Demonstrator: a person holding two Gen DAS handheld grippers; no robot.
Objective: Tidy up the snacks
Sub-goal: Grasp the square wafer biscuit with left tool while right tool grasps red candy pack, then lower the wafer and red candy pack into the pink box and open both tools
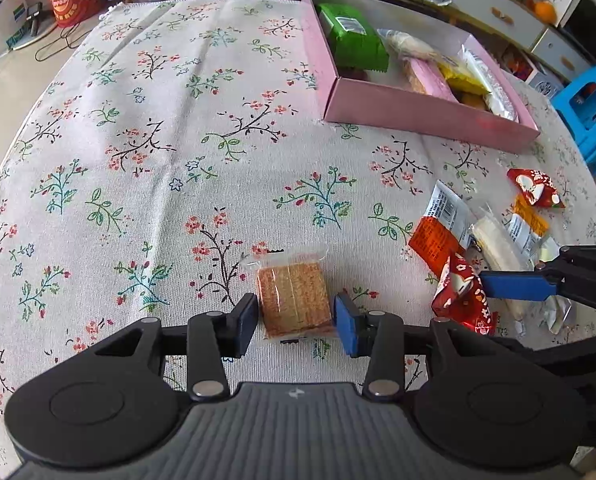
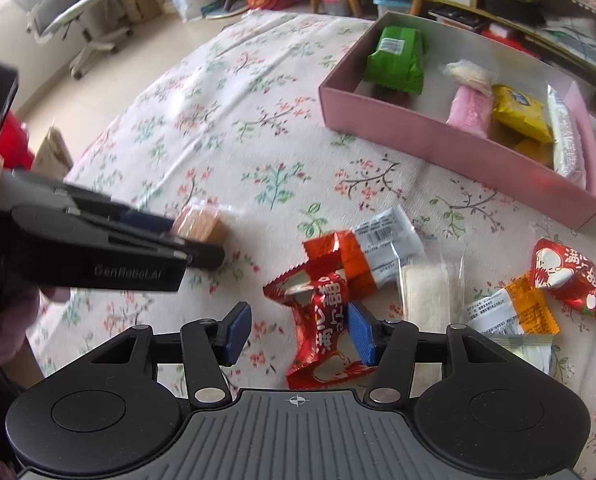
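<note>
A brown cracker pack in clear wrap [image 1: 294, 300] lies on the flowered tablecloth between the fingers of my left gripper [image 1: 296, 320], which is open around it with a small gap each side. In the right wrist view the same pack [image 2: 200, 226] sits at the left gripper's tips. My right gripper [image 2: 299, 332] is open over a red foil snack [image 2: 325, 328]; its right pad [image 2: 361, 334] lies against the wrapper. The pink box [image 1: 417, 114] holds a green pack [image 1: 353, 42], a pink pack [image 2: 471, 112] and a yellow pack [image 2: 519, 112].
Loose snacks lie at the right: an orange and white pack [image 2: 377, 252], a white bar in clear wrap [image 2: 427, 294], a second orange and white pack [image 2: 513, 312] and another red foil snack [image 2: 565, 276]. A blue stool [image 1: 589, 108] and shelves stand beyond the table.
</note>
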